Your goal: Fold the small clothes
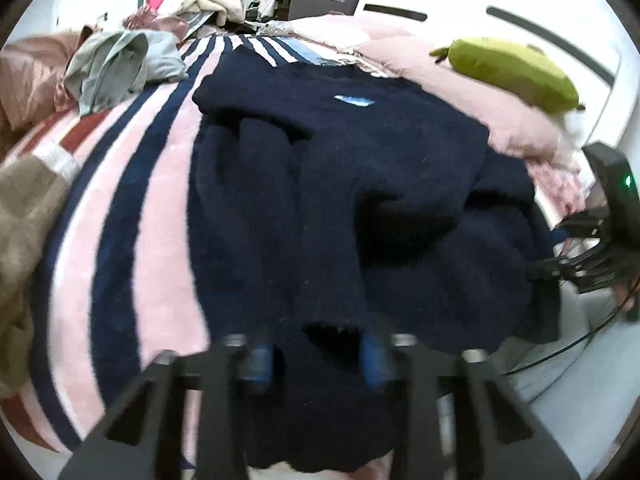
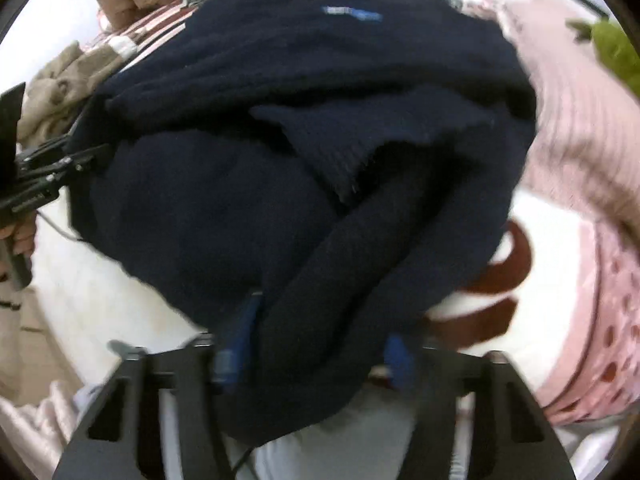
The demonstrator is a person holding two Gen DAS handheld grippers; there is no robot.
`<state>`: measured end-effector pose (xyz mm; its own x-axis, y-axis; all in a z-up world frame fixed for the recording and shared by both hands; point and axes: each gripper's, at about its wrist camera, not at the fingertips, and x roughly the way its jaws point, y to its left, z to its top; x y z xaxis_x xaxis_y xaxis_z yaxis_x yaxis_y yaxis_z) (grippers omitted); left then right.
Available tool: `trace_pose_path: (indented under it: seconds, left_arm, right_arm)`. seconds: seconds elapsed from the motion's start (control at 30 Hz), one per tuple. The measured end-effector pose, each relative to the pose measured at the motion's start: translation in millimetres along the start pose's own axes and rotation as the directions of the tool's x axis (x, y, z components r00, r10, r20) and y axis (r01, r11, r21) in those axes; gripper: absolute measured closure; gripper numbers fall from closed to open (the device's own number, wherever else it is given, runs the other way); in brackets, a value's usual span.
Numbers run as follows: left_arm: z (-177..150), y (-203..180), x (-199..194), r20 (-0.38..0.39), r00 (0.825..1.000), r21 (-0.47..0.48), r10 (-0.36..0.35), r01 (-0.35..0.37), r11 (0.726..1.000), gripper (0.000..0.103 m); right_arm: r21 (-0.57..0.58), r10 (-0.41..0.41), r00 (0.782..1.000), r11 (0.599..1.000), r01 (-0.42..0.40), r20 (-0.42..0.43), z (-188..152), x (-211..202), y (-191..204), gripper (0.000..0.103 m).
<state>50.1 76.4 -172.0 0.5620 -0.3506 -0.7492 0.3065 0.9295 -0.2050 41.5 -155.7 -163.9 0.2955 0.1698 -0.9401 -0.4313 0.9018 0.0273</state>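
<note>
A navy knitted sweater (image 1: 360, 184) with a small blue label lies bunched on a pink-and-navy striped blanket (image 1: 152, 208) on a bed. Its near hem fills the gap between the blue pads of my left gripper (image 1: 318, 360), which is shut on the fabric. In the right wrist view a thick fold of the same sweater (image 2: 280, 200) runs down between the pads of my right gripper (image 2: 318, 348), and they are clamped on it. Each gripper shows at the edge of the other's view: the right gripper (image 1: 540, 270) at the sweater's right side, the left gripper (image 2: 88, 160) at its left.
A grey-green garment (image 1: 116, 68) and a brown cloth (image 1: 24, 220) lie on the left of the bed. To the right rest a pink quilt (image 1: 460, 80) and a green plush toy (image 1: 516, 72). Piled clothes and shelves fill the back.
</note>
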Motion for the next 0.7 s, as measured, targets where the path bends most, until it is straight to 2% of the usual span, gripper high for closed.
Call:
trace_pose_path:
  seconds: [0.1,0.17,0.37,0.57,0.7]
  left_arm:
    - [1,6,-12,0.034,0.999,-0.012,-0.026,0.026,1.000,0.084]
    - [4,9,-28,0.078,0.996,-0.029,-0.052,0.055,0.998,0.084]
    - [18,7,-83,0.211,0.974,-0.033,-0.082,0.091,0.995,0.086]
    - [6,-6,-132,0.262,0.956,0.017,-0.128,0.128,0.992,0.086]
    - [5,-9,-165,0.302,0.938,0.031,-0.173,0.172,0.985,0.085]
  right_arm:
    - [0.035,0.014,0.995,0.999,-0.018,0.097,2,-21,-2,0.084]
    - [0.070,0.035,0.984,0.996,-0.048,0.174,2,-40,-6,0.084]
    - [0.099,0.117,0.923,0.982,-0.164,0.367,-2,-102,-8,0.085]
    - [0.059,0.176,0.890,0.974,-0.221,0.421,-10,-134,13,0.086]
    - [0.074,0.211,0.857,0.958,-0.277,0.470,-17,-156,18,0.086]
